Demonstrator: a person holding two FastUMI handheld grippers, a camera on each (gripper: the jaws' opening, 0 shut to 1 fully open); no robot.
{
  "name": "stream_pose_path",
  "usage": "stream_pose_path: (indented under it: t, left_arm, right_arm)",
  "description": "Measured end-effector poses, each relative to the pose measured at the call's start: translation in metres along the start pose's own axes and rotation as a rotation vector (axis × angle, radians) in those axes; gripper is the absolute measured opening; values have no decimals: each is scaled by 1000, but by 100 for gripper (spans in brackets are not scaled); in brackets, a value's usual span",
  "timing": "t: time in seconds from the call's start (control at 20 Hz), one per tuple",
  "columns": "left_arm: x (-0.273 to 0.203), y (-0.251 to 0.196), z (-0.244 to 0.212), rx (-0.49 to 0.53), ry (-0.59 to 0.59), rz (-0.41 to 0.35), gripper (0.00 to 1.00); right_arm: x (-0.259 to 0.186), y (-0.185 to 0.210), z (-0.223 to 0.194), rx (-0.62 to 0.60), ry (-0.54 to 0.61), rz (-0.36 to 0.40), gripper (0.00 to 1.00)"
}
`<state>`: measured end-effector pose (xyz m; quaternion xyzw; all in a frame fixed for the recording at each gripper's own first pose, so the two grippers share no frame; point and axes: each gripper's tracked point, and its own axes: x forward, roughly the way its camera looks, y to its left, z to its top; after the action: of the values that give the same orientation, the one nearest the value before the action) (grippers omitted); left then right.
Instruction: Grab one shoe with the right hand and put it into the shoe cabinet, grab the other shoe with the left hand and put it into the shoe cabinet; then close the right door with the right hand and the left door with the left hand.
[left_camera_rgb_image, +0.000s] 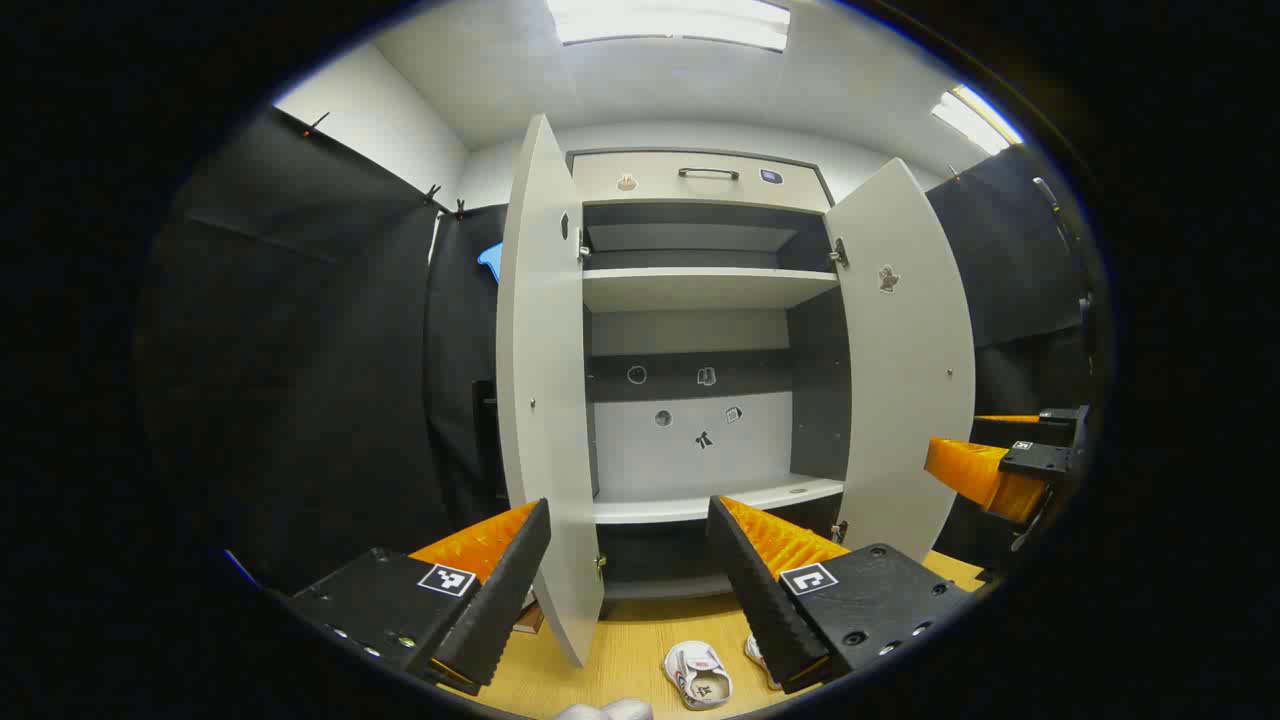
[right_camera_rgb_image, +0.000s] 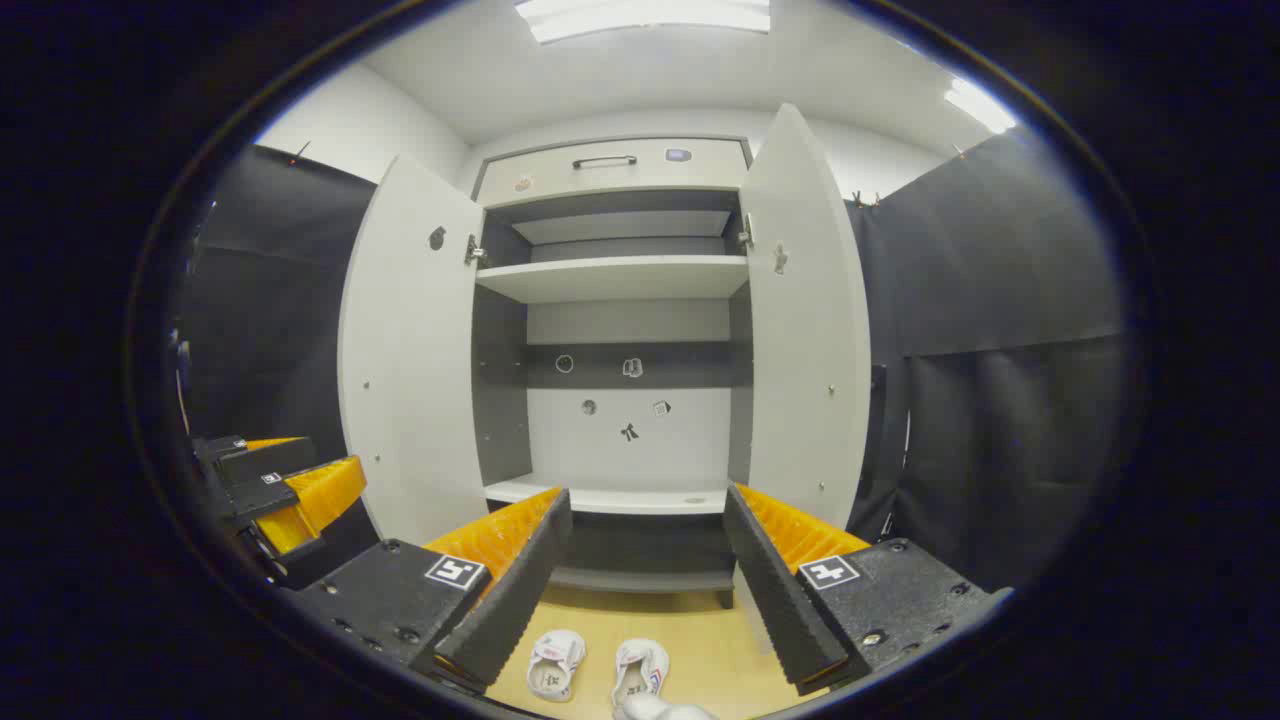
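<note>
Both tongs (left_camera_rgb_image: 630, 580) (right_camera_rgb_image: 645, 570) agape over two small white shoes (right_camera_rgb_image: 600, 668) before the open-doored shoe cabinet (right_camera_rgb_image: 620, 280).

Bright ceiling lights (left_camera_rgb_image: 668, 20), sharp focus, curved edges.

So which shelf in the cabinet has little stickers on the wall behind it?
The lower shelf: stickers dot the back wall above it. The upper shelf has none.

Two small white shoes, the left shoe (right_camera_rgb_image: 553, 663) and the right shoe (right_camera_rgb_image: 639, 671), are seen side by side on the wooden floor at 6 o'clock of the grey shoe cabinet (right_camera_rgb_image: 615, 280), whose left door (right_camera_rgb_image: 412, 350) and right door (right_camera_rgb_image: 806, 330) are swung wide open.
</note>
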<state>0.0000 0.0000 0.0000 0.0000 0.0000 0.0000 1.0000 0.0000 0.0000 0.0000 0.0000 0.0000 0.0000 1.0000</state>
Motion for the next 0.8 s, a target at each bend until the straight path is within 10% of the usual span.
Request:
stream_pose_path:
  t: [0.8]
  left_arm:
    - [-12,18,-7,9,8,8,95]
  right_arm:
    - [0,11,-44,-27,81,-20,98]
